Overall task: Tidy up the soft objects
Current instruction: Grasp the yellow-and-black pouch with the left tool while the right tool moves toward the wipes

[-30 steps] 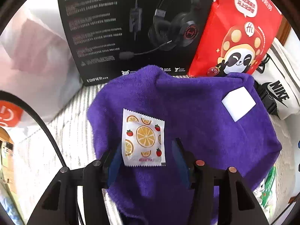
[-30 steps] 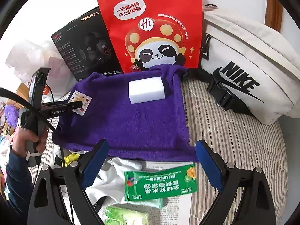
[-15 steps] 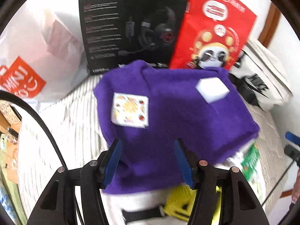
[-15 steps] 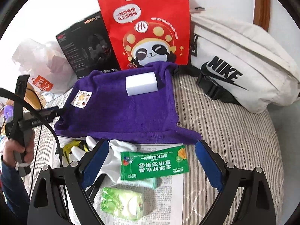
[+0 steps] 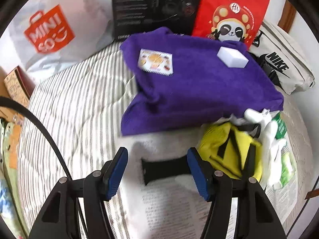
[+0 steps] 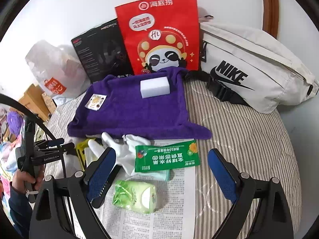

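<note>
between left gripper (image 5: 157,171) fingers, spread and empty: black strap (image 5: 165,169) of yellow pouch (image 5: 231,155), long axis left-right, pouch body right. near purple towel (image 5: 195,91) edge. right gripper (image 6: 161,176) spread, empty, farther right over newspaper (image 6: 159,219).

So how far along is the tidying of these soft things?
Partly done, it seems: a white sponge and a fruit-print packet already sit on the purple towel. Nothing is in hand; the left gripper and right gripper are both open. Left on the newspaper: white glove, green packet, wipes.
</note>
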The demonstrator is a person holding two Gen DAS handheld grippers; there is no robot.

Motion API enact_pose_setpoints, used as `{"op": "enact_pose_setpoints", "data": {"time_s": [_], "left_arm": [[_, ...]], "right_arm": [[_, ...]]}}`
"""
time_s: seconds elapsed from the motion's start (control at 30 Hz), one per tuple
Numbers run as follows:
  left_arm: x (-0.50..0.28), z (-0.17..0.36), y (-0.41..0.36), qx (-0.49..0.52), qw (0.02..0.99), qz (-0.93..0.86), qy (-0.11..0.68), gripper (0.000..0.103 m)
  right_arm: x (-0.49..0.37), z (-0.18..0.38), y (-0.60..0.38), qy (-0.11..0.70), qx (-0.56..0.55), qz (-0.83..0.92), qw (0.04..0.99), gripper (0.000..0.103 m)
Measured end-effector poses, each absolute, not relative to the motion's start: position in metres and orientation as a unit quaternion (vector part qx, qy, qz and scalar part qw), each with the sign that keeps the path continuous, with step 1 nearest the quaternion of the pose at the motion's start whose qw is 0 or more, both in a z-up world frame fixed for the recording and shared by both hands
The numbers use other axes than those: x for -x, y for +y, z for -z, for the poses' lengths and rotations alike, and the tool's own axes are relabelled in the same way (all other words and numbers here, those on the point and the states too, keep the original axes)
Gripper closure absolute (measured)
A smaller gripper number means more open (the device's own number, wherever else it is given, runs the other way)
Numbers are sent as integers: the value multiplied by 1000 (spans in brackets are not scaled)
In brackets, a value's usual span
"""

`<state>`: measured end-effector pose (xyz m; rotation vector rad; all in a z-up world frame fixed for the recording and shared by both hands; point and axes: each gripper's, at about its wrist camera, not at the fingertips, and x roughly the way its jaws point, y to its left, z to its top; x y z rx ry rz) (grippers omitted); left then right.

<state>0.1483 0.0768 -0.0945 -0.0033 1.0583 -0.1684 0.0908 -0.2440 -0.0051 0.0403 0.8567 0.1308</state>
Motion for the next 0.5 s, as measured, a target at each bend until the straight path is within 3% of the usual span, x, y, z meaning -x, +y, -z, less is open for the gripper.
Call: {"op": "enact_pose_setpoints", "data": {"time_s": [0.5], "left_arm": [[-153,103,24,-13,857,144,494,42]], "right_arm": [[-71,13,-248,428,-5,-56,902,10]]}}
